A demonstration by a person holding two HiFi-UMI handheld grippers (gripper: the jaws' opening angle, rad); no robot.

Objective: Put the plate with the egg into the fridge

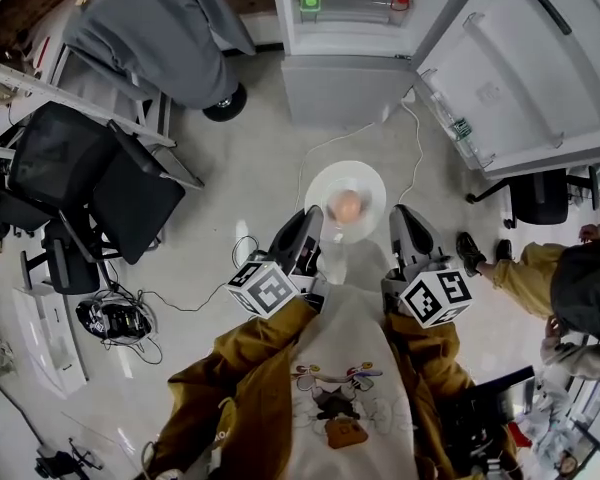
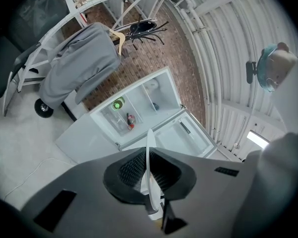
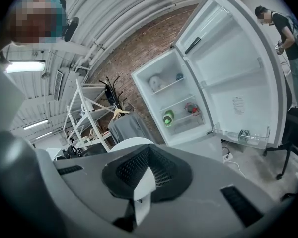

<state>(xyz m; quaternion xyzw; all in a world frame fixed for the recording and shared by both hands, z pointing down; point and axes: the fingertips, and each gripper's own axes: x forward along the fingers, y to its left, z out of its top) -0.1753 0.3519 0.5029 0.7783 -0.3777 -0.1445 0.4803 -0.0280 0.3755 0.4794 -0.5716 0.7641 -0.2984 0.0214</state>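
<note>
**Plate with egg held up before the open fridge**

Gripping the thin white rim of the plate (image 2: 150,148) with the left tool (image 2: 148,168), shut hard on the edge. Doing likewise with the right tool (image 3: 146,171), pressed closed on the opposite rim. From the head view, holding the plate (image 1: 368,180) about level between both tools above the floor (image 1: 250,158), with one brown egg (image 1: 347,206) lying near its middle.

Just ahead, facing the fridge (image 1: 345,38), with its door (image 1: 540,58) swung wide to the right. On a lower shelf inside, storing a green-topped bottle (image 3: 168,117) and, beside it, a red-capped bottle (image 3: 191,108). On the shelf above, keeping a white object (image 3: 155,82) and a small blue object (image 3: 179,76). In the door's bottom rack, carrying one small labelled item (image 3: 244,134), printed too small to read. On the door's inner face, bearing a sticker (image 3: 237,104), equally unreadable.

Left of the fridge, showing a grey cloth (image 1: 160,28) draped over a wheeled rack. Nearer, at the left, black office chairs (image 1: 90,183). Across the floor towards the fridge, trailing a white cable (image 1: 417,148). At the right edge, another person (image 1: 540,268) in mustard trousers.
</note>
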